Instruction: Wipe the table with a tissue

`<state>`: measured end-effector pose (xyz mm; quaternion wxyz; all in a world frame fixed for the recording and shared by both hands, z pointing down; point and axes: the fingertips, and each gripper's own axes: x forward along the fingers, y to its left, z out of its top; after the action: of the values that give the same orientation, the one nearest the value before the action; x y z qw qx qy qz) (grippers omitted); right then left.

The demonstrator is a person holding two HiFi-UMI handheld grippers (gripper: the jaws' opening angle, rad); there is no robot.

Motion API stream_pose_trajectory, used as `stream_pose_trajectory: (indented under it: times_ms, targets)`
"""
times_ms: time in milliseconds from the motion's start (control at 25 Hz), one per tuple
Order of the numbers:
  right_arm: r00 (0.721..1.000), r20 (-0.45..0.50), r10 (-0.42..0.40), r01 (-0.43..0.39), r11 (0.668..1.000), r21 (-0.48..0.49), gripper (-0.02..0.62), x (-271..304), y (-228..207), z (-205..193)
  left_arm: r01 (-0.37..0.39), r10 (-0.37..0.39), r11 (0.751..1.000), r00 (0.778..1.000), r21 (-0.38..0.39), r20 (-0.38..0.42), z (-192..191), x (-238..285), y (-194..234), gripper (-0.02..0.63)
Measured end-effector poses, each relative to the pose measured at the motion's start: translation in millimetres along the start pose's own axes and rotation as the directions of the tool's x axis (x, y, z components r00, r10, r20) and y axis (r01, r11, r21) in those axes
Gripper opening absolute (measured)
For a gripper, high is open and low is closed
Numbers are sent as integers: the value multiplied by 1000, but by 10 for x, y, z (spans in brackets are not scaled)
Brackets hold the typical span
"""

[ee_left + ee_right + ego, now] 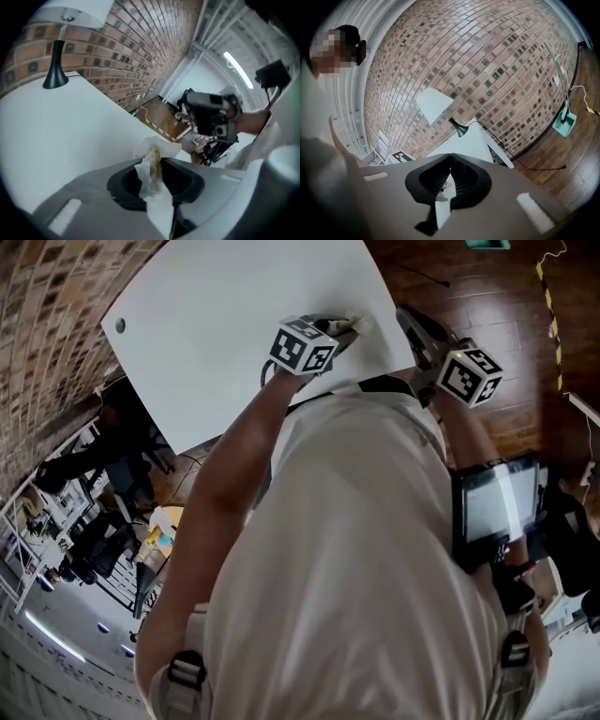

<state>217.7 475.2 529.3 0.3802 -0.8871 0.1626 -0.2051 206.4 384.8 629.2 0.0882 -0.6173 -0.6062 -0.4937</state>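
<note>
Brick wall [140, 51] runs along the far left of the white surface [234, 306]. A lamp [55, 70] with a black foot and a white shade stands on the surface beside that wall.

In the head view, the left hand-held gripper [345, 328] points down at the surface close to its near right corner, with its marker cube [305, 345] just behind. Its jaws stand narrow, pinched on a crumpled white tissue [152, 180]. The left gripper view shows the tissue squeezed upright between the pads and stained yellow-brown along the fold. Its loose end lies spread on the surface just past the jaw tips.

A bare forearm [234, 484] and a white shirt [375, 549] fill the middle of the head view.

Right of the surface's edge, the right hand-held gripper [451, 160] hangs over the wooden floor [487, 296], apart from the surface. Its jaws are closed, tips together, with nothing between them. A sliver of white surface shows through the gap lower down. This gripper faces the wall and the lamp.
</note>
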Motion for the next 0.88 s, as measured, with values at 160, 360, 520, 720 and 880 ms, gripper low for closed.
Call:
stream_pose_trajectory:
  times_ms: [160,360,520,720,880]
  targets:
    - [1000,5,-8,8,1000,3,8,-23,-10,8,-173,179,974,983,145,-31,63,64,210,87]
    - [1000,20,-23,23,1000,10,8,-124,-64,38,-393,396,911,918,128,6,23,-400,901,87]
    - [999,5,-39,39,999,7,8,-77,-49,10,-560,562,825,827,73,-1,-273,-967,1577,87]
    - [1000,1,7,-7,1000,10,8,163,55,-52,-678,680,733,733,60,-26,-572,-1388,1780,84]
    - [1000,-18,19,-19,1000,-6,8,98,47,-39,-690,690,724,724,10,-5,-469,-1181,1607,84]
